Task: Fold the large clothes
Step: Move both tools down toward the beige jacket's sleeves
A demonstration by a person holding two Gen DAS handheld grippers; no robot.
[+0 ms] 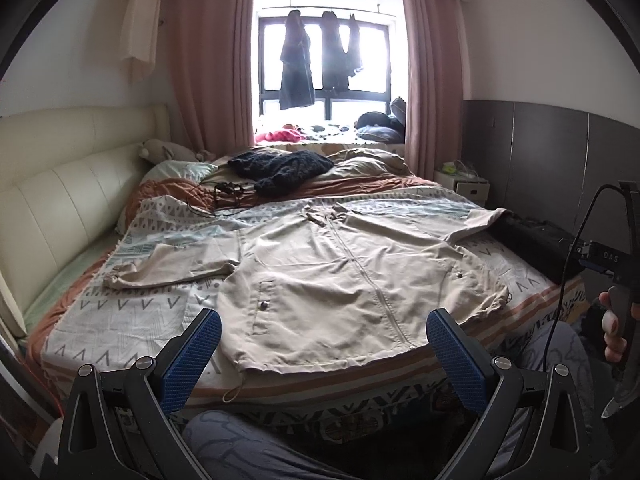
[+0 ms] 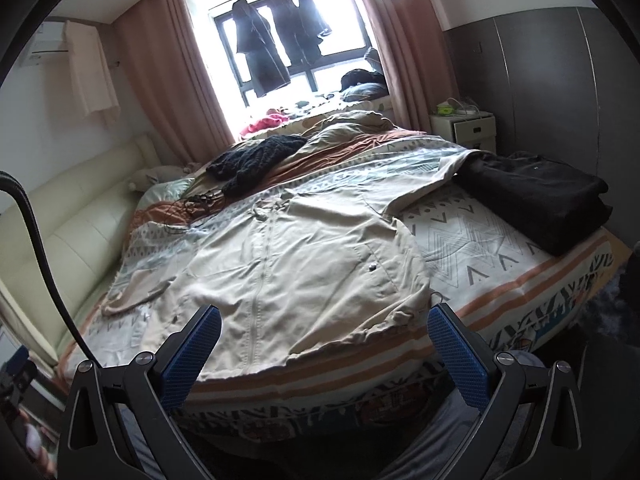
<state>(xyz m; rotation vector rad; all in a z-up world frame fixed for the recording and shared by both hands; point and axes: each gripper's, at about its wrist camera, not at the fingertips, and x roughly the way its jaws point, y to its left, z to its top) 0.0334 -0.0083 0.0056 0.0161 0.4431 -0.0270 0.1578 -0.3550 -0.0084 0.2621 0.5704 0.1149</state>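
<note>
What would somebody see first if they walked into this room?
Probably the big beige jacket spread flat, zip up, across the patterned bedspread. Behind it, dark clothes hang in the bright window. A folded black garment sits at the bed's right edge.

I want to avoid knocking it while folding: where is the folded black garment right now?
In both wrist views the folded black garment lies on the bed's right side near the edge, beside the beige jacket, whose right sleeve end reaches it.
</note>
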